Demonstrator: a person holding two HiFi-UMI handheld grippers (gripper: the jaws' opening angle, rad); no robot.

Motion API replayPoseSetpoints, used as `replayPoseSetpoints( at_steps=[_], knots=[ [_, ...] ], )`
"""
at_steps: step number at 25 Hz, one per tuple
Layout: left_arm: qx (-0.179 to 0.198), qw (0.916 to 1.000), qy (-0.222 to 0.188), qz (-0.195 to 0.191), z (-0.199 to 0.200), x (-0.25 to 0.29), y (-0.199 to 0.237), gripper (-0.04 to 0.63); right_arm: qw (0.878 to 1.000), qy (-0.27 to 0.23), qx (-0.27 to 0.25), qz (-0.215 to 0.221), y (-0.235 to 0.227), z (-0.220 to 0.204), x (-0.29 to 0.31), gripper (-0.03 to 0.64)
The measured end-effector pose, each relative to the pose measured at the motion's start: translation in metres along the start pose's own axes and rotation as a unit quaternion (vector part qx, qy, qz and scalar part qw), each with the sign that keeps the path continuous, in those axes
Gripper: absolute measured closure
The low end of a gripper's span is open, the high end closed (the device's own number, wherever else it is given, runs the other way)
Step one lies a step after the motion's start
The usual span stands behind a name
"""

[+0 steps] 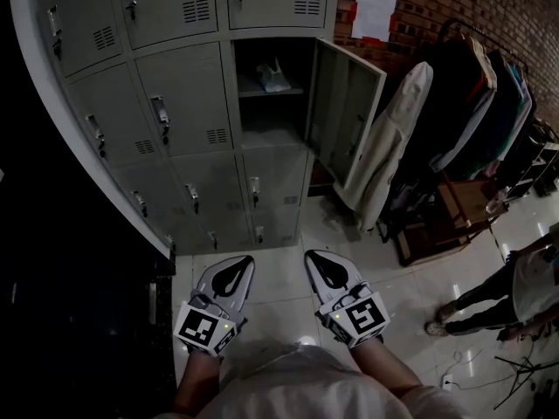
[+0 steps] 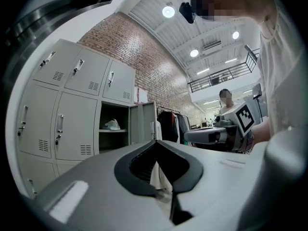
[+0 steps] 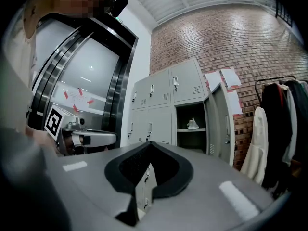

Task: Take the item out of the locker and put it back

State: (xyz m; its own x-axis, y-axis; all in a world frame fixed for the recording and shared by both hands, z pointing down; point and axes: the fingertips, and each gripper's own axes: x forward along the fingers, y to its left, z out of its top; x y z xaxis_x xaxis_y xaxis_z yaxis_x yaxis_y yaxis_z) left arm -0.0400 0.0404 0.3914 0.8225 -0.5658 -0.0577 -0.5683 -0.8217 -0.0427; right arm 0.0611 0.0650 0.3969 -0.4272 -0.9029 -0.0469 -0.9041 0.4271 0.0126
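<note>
One locker (image 1: 271,103) in the grey bank stands open, its door (image 1: 345,116) swung out to the right. On its upper shelf lies a pale shoe-like item (image 1: 272,77), also visible as the item (image 2: 111,124) in the left gripper view and the item (image 3: 192,123) in the right gripper view. My left gripper (image 1: 240,263) and right gripper (image 1: 318,258) are held low over the tiled floor, side by side, well short of the locker. Both have their jaws together with nothing between them. The left gripper (image 2: 155,142) and right gripper (image 3: 149,143) both point toward the lockers.
A clothes rack (image 1: 476,94) with dark garments and a hanging white coat (image 1: 393,138) stands right of the open door. A person (image 1: 511,291) stands at the far right on the tiles. A dark wall panel (image 1: 79,304) runs along my left.
</note>
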Motion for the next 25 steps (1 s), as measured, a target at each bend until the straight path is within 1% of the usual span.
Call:
replayPoseSetpoints(
  at_steps=[9,13,25],
  knots=[
    [-0.004,1.0,0.001,-0.003,0.0,0.004,-0.002,0.591,1.0,0.004,-0.013,0.006,0.001,-0.001,-0.002,0.617],
    [-0.006,1.0,0.003,-0.002,-0.002,0.005,-0.002,0.591,1.0,0.006,-0.008,0.005,0.0,-0.002,-0.001,0.617],
    [-0.006,1.0,-0.002,0.004,0.0,0.01,0.009,0.591,1.0,0.009,-0.018,0.014,-0.003,0.002,0.013,0.617]
  ],
)
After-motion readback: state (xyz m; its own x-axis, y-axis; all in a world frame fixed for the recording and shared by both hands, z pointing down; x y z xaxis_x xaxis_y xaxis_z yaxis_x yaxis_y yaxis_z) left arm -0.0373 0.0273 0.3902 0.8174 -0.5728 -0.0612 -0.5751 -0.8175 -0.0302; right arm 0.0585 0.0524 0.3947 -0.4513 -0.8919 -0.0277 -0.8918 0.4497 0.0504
